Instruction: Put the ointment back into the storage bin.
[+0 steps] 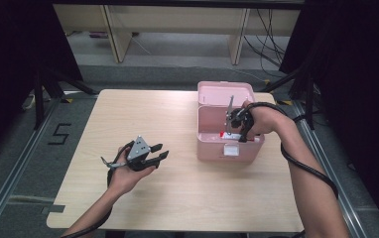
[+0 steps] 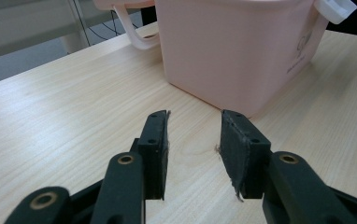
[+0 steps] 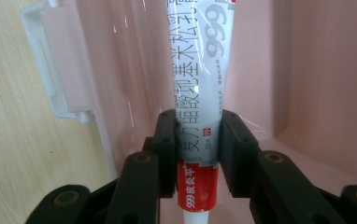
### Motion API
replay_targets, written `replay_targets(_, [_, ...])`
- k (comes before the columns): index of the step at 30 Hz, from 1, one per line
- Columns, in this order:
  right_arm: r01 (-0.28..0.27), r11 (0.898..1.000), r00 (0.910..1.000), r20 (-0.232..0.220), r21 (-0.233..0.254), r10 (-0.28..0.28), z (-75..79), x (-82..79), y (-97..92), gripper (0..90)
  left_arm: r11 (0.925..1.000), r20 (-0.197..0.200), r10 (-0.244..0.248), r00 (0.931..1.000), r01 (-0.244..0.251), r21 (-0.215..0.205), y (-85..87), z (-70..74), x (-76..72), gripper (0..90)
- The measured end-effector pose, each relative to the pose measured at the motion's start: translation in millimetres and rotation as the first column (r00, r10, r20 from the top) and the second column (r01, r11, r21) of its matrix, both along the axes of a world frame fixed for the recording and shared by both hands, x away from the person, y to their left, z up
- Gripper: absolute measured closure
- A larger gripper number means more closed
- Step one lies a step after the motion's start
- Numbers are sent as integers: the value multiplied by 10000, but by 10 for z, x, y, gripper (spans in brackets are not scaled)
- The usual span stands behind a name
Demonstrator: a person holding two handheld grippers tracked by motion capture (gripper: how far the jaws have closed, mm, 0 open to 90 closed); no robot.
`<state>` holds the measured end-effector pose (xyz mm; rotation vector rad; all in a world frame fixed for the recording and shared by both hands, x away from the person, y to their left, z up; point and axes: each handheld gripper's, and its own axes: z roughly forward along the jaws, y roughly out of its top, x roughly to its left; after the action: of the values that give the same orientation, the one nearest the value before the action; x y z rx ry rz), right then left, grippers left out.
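Box: pink storage box (image 1: pixel 229 144), lid hinged open behind it, sits on the wooden table (image 1: pixel 177 188); all places below are given rel. to this box.
Tube: grey-white ointment tube (image 3: pixel 200 70) w/ red band and white cap, standing roughly upright over the box's open top, lower part inside the box walls as far as I can judge.
R gripper: right gripper (image 3: pixel 197 149) is above the box opening, jaws closed onto the tube just above the red band, pads pressing both flat sides; grip looks centred.
L gripper: left gripper (image 2: pixel 193 154) rests well apart from the box, on its left side, pointing toward the box wall; jaws spread wide, nothing between them, only bare table.
Step in hand: looks like moving the tube at the box, in or out, can't tell which.
How to do it well: keep the tube straight w/ the box walls, move it vertically so cap and crimp don't catch the rim; keep the squeeze light, tube is soft and could dent or slip; clear the white latch (image 1: pixel 231 150) on the box front.
L hand advice: if the box shifts, bring L gripper to the box side to steady it.
Count: boxes 1; lids 1; tubes 1 seen; latches 1; grippers 2; tables 1.
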<state>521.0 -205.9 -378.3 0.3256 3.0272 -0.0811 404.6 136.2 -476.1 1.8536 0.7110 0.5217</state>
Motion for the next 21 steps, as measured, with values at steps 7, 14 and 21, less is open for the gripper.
replay_targets(7, [-71, 10000, 9999, -123, -7, 71, -42, 15, -11, 713, 10000, 2, -8, 10000, 8, -17, 1, 3, 1, 614])
replay_targets(14, [-212, 9997, 9996, -206, -140, 209, -78, 31, -4, 713, 10000, -33, 47, 10000, -47, 51, 3, 1, -5, 614])
replay_targets(21, [-303, 9994, 9992, -268, -160, 299, -108, 46, 4, 713, 10000, -33, 50, 10000, -50, 72, 15, -6, -4, 613])
